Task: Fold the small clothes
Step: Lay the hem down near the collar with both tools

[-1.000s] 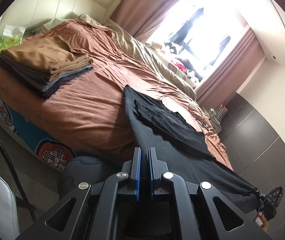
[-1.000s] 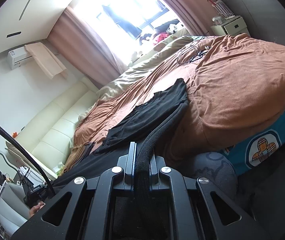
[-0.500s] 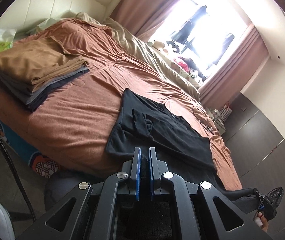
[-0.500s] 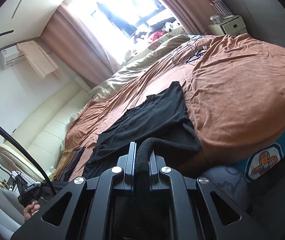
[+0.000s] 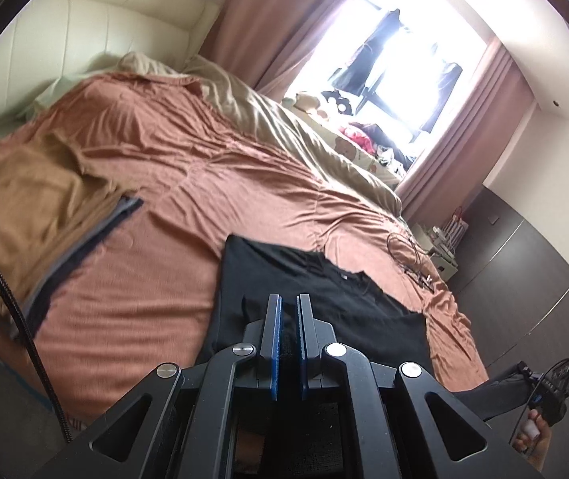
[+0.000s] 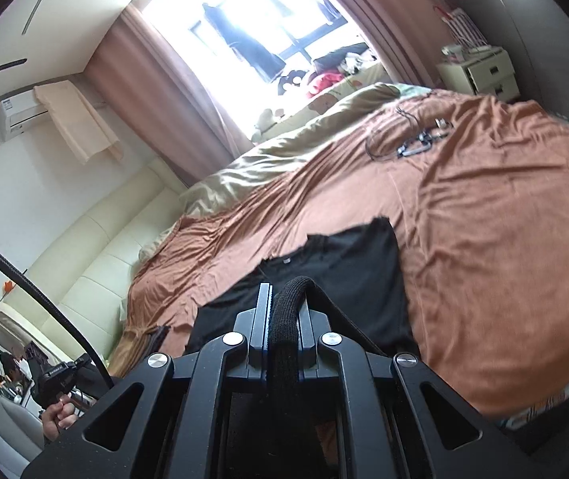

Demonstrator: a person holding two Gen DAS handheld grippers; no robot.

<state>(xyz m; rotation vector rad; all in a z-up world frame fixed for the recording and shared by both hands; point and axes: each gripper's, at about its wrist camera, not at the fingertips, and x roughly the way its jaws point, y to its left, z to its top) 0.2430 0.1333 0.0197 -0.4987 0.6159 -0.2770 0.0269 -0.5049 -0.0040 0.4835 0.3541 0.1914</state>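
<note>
A black T-shirt [image 5: 324, 279] lies on the brown bedspread [image 5: 204, 183], collar toward the window. My left gripper [image 5: 287, 299] hovers over its near part, shut on a thin edge of the black cloth. In the right wrist view the same T-shirt [image 6: 348, 263] lies ahead. My right gripper [image 6: 286, 287] is shut on a thick bunched roll of its black fabric, which loops over the fingertips. Black cloth stretches between the two grippers. The right gripper [image 5: 552, 395] shows at the lower right of the left view, the left gripper [image 6: 56, 375] at the lower left of the right view.
A stack of folded clothes [image 5: 24, 207], tan on top, sits at the bed's left side. Cables [image 6: 416, 139] lie on the bedspread past the shirt. A beige duvet [image 5: 284, 119] runs along the far side under the window. A white nightstand [image 6: 480, 72] stands beyond the bed.
Both grippers have moved forward and up over the bed with the shirt's lower edge. The cloth that hung off the mattress edge now lies doubled over the shirt's body.
</note>
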